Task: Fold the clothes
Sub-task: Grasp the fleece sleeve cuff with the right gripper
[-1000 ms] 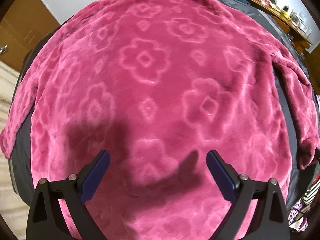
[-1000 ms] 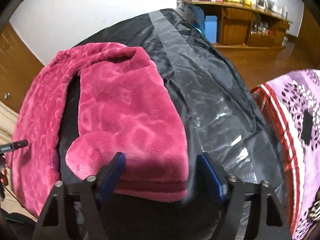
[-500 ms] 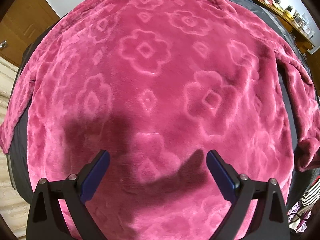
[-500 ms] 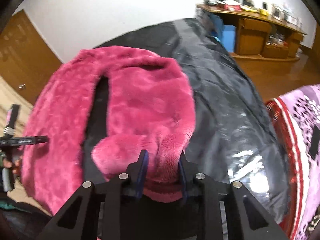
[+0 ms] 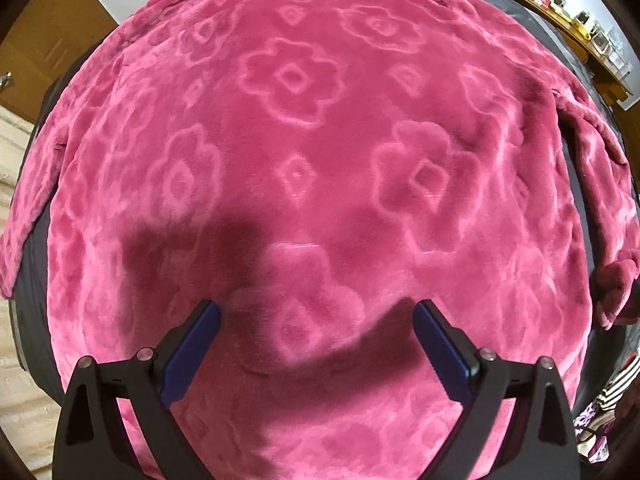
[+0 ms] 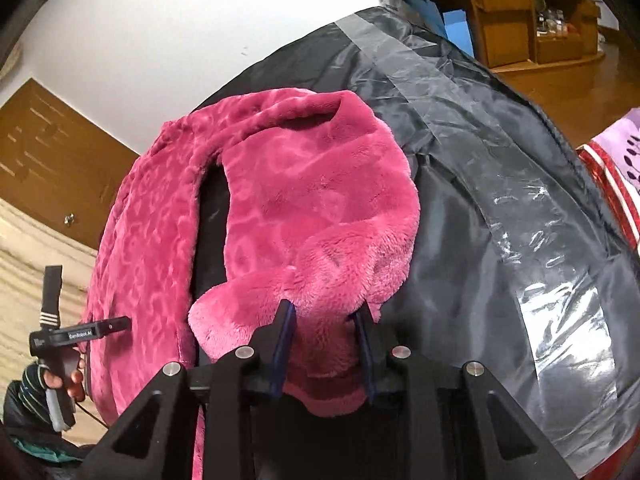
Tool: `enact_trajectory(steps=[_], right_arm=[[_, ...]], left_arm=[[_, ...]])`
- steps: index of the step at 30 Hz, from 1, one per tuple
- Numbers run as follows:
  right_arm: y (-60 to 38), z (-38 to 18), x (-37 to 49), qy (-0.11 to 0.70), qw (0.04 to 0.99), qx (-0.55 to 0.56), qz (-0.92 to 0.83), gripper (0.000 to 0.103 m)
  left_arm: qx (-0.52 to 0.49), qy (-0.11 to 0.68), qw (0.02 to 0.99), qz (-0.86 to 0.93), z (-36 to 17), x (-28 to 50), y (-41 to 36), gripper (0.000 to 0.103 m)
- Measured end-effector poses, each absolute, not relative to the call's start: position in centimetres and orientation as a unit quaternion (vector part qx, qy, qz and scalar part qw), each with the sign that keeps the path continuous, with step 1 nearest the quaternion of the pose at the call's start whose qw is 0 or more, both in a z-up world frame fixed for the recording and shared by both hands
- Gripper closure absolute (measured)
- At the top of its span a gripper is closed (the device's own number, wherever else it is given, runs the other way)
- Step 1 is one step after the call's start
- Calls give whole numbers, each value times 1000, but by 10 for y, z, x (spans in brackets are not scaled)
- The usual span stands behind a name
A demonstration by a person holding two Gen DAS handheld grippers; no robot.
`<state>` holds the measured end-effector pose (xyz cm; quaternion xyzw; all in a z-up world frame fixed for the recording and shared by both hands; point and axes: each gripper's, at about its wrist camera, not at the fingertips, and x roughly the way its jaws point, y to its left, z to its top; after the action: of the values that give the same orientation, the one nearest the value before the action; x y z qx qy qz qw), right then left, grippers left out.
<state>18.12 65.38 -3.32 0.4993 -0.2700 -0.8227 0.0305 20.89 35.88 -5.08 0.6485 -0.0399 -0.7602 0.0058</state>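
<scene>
Pink plush flower-embossed garment (image 5: 320,140) lies spread over a black sheeted surface (image 5: 32,304) in the left wrist view; the left gripper (image 5: 316,320) hovers above it at 6 o'clock, jaws wide apart. Right wrist view: the right gripper (image 6: 326,320) pinches the garment's sleeve cuff (image 6: 320,280), jaws closed on it.

I see even, bright indoor light. A dark shadow falls on the pink garment (image 5: 304,128) between the left gripper (image 5: 316,340) fingers. Glare streaks the grey tape (image 6: 532,240) right of my fingers. Fisheye bends edges; corners blacken.
</scene>
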Motion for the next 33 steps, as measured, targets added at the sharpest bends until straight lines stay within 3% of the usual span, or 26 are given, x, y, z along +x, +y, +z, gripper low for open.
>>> enact_trajectory(steps=[5, 7, 12, 14, 16, 22, 27, 33], right_arm=[[659, -36, 182, -307, 26, 494, -813, 67], [659, -36, 180, -312, 31, 492, -812, 54], [654, -35, 178, -302, 24, 493, -816, 54], [651, -34, 176, -290, 18, 497, -818, 56], [650, -31, 175, -264, 6, 504, -822, 73], [663, 1, 175, -163, -65, 491, -854, 85], [686, 53, 167, -107, -135, 431, -886, 87], [691, 58, 154, -132, -76, 440, -885, 83]], left_arm=[[648, -36, 7, -761, -50, 213, 357, 4], [649, -36, 5, -760, -50, 215, 357, 4], [651, -35, 1, -759, -50, 218, 358, 4], [651, -32, 1, -758, -50, 220, 356, 4], [651, -31, 3, -758, -50, 222, 356, 4], [652, -27, 7, -758, -50, 228, 352, 4], [652, -20, 6, -758, -49, 233, 352, 4], [647, -13, 1, -762, -45, 238, 351, 4]])
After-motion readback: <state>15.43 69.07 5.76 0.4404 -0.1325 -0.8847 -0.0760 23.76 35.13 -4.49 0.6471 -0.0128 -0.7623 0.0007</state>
